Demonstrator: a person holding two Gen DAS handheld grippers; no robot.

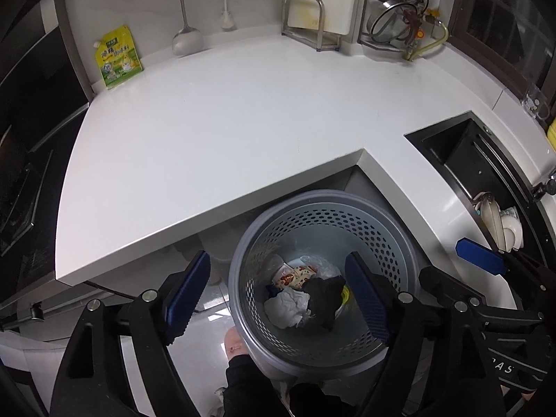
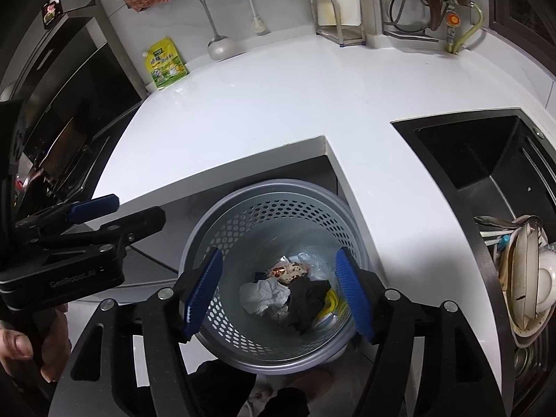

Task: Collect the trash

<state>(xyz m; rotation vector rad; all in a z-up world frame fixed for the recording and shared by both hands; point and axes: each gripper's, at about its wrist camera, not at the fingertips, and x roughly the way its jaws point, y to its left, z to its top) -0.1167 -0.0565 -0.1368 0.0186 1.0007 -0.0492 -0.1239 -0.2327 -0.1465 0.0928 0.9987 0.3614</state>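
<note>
Well, both tools hang wide apart and empty over the grey bin (image 2: 274, 278), left tool (image 1: 278, 299) and right tool (image 2: 281, 295). Crumpled paper (image 2: 264, 293), a snack wrapper (image 2: 288, 271) and a black rag (image 2: 307, 299) already lie inside. Only the yellow pouch (image 2: 166, 63) remains on the tabletop (image 2: 278, 104), so it looks nearly done.

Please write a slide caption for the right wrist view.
Open right gripper above the perforated bin holding trash.

white l-shaped countertop (image 1: 215, 111), black sink (image 2: 486, 160)
</note>
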